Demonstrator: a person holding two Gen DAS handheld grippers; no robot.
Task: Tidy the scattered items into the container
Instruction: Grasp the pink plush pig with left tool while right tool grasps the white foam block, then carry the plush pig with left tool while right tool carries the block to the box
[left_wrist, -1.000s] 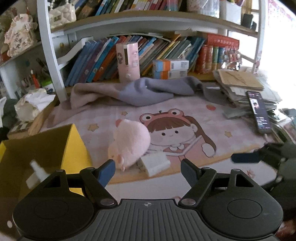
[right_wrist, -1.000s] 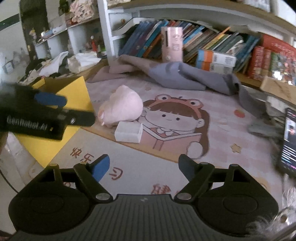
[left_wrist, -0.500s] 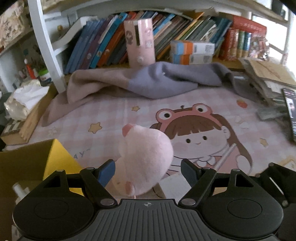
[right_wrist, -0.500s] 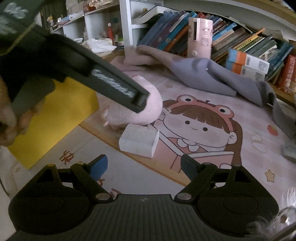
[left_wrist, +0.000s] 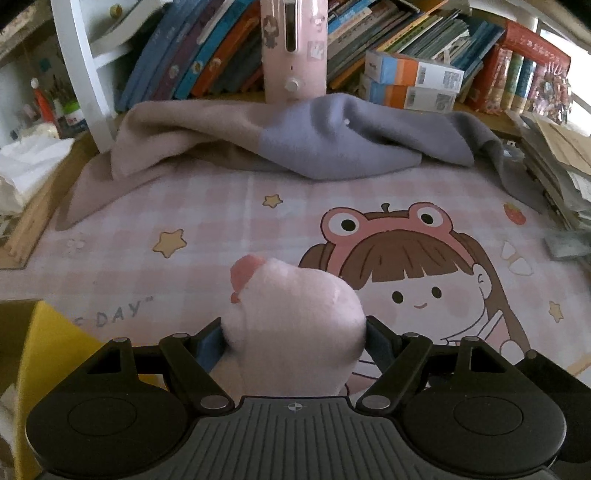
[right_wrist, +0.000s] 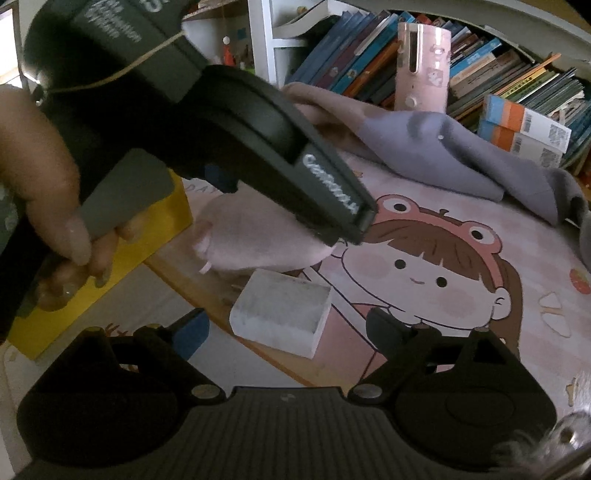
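**Both grippers lined up on their targets, nothing gripped yet**

Left gripper (left_wrist: 293, 341) first: my jaws are spread wide and the pink plush toy (left_wrist: 295, 328) sits right between them, filling the gap. The blue pads look to be at its flanks, but I can't tell that they're pressing, so I call it bracketed, not held. Down to my left is the yellow box (left_wrist: 48, 343), the container, close beside the gripper.

Right gripper (right_wrist: 286, 332): jaws are opening as I speak, and the white block (right_wrist: 282, 314) lies just ahead, between the fingertips' line and a touch beyond them, flat on the cartoon desk mat (right_wrist: 461, 295). Nothing in these jaws. Past the block is the plush again, and over it the left tool's black body, with a hand (right_wrist: 55, 206) wrapped on its grey handle.

My read: this is the reach-and-grasp step for two items at once. Next I'd close the left on the plush and carry it left to the box; the right needs to go a little further forward and down before closing on the block.

Writing: the mat shows "DAY" just ahead-left of the left gripper. The white lettering on the tool body is too blurred to read. Farther off: a grey-and-beige blanket (left_wrist: 314, 144), a pink canister (left_wrist: 293, 51), rows of books (left_wrist: 207, 55).
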